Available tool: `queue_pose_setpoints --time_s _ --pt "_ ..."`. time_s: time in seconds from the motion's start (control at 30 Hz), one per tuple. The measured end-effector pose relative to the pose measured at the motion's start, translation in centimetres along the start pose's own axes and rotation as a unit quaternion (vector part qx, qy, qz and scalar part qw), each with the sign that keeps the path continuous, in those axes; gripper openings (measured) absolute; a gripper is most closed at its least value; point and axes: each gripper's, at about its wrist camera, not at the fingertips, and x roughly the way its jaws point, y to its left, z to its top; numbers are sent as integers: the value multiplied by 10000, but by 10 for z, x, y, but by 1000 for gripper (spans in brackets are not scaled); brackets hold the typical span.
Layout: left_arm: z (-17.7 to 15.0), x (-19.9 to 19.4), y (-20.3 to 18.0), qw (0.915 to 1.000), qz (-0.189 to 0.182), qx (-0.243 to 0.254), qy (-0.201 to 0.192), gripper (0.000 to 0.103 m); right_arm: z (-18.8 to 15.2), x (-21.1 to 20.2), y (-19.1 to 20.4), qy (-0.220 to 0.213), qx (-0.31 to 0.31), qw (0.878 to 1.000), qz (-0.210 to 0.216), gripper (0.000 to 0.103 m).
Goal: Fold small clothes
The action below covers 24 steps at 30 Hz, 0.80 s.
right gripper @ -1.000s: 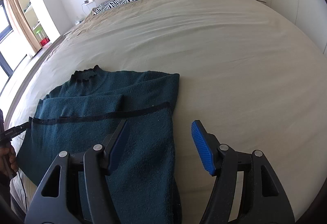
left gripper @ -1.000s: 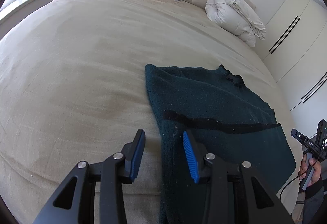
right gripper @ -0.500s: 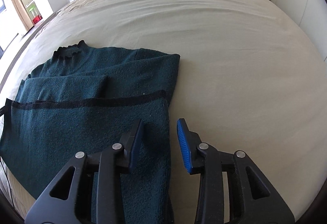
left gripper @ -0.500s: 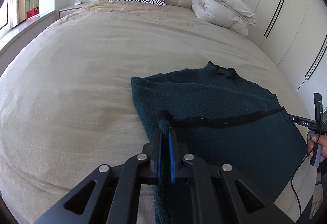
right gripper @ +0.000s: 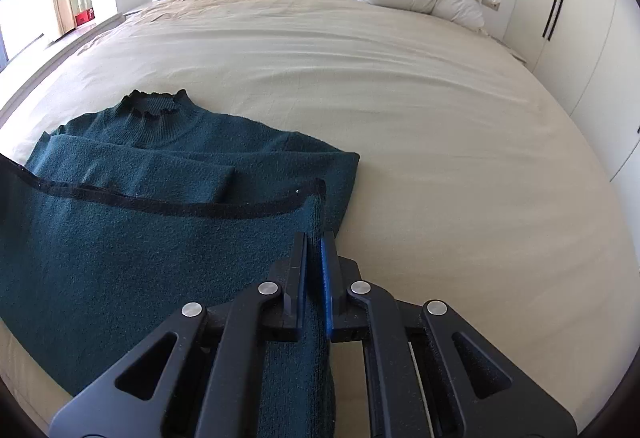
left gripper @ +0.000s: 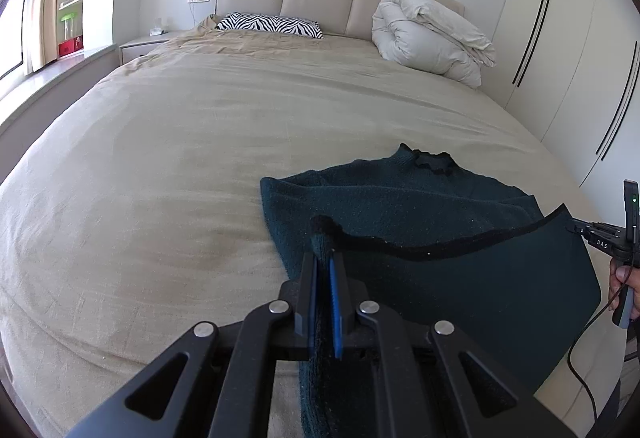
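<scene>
A dark teal knitted sweater (left gripper: 452, 238) with a black frilled collar and black hem lies on the beige bed (left gripper: 180, 158). Its lower part is folded up over the body. My left gripper (left gripper: 323, 262) is shut on the hem's left corner and holds it lifted off the bed. My right gripper (right gripper: 315, 246) is shut on the sweater (right gripper: 120, 238) at the hem's right corner. The right gripper also shows at the far right of the left wrist view (left gripper: 576, 228), holding the stretched hem.
A zebra-striped pillow (left gripper: 268, 24) and a rolled white duvet (left gripper: 428, 38) lie at the padded headboard. White wardrobe doors (left gripper: 560, 58) stand to the right. A nightstand (left gripper: 144, 42) and a window ledge are on the left.
Both grippers went from open to shut on the hem corners, the left first. The hem has risen off the bed and is stretched between them.
</scene>
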Motion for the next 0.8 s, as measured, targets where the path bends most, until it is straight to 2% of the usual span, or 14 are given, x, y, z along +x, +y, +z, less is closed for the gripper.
queue_pose_setpoints --time_s 0.2,0.33,0.53,0.8 --pt "10 -14 4 9996 -63 -128 -234 7 12 -31 15 -560 -364 9973 -307 5" --pt "24 -16 7 9992 -32 -187 -341 7 25 -35 20 -729 -388 9957 -430 5" --pt "50 2 14 9987 -36 -339 -391 7 43 -18 8 -699 18 9969 -356 5" --pt "71 63 29 9983 60 -576 -68 7 55 40 -16 -252 694 9971 -164 5"
